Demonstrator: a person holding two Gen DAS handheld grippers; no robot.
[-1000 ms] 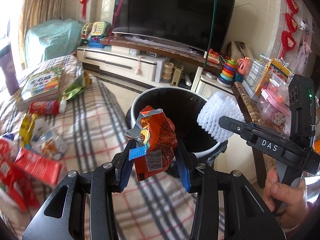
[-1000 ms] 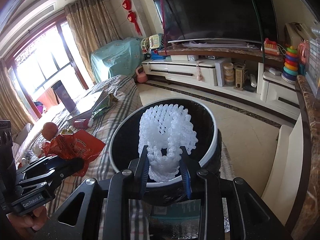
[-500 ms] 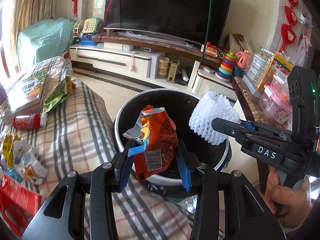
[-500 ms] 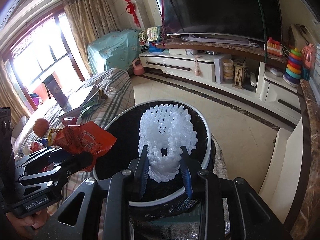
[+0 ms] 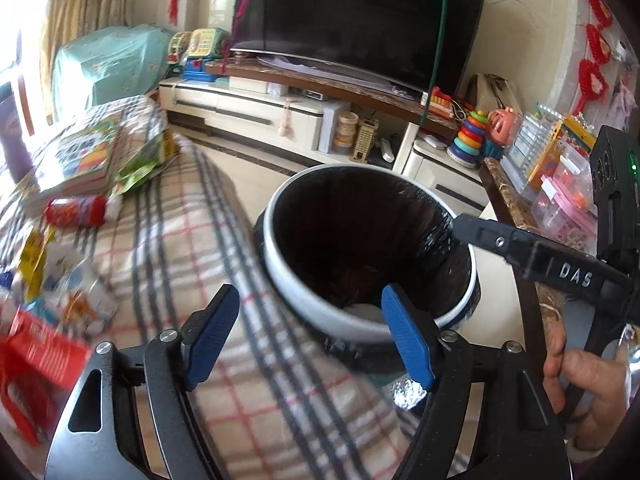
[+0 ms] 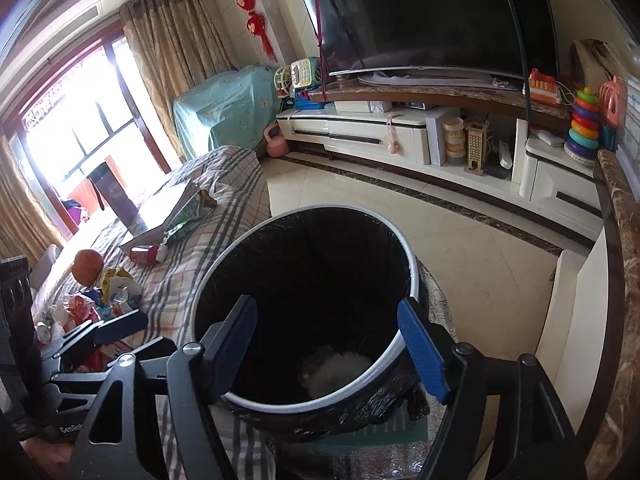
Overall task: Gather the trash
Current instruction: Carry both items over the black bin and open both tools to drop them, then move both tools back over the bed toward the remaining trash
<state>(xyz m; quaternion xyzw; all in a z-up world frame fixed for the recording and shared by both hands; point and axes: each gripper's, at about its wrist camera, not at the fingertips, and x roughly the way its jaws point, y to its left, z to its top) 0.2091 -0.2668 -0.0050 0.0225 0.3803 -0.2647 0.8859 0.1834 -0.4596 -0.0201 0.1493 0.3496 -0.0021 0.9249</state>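
Over the trash bin (image 6: pixel 404 268), you are holding both the left hand-held gripper (image 5: pixel 310 334) and right hand-held gripper (image 6: pixel 340 350) spread, jaws just opened, nothing between them.

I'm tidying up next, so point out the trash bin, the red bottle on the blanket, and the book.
trash bin (image 5: pixel 280 276): left wrist view, white rim, near side.
red bottle (image 5: pixel 74 211): left wrist view, middle of its body.
book (image 5: pixel 76 160): left wrist view, centre of its cover.
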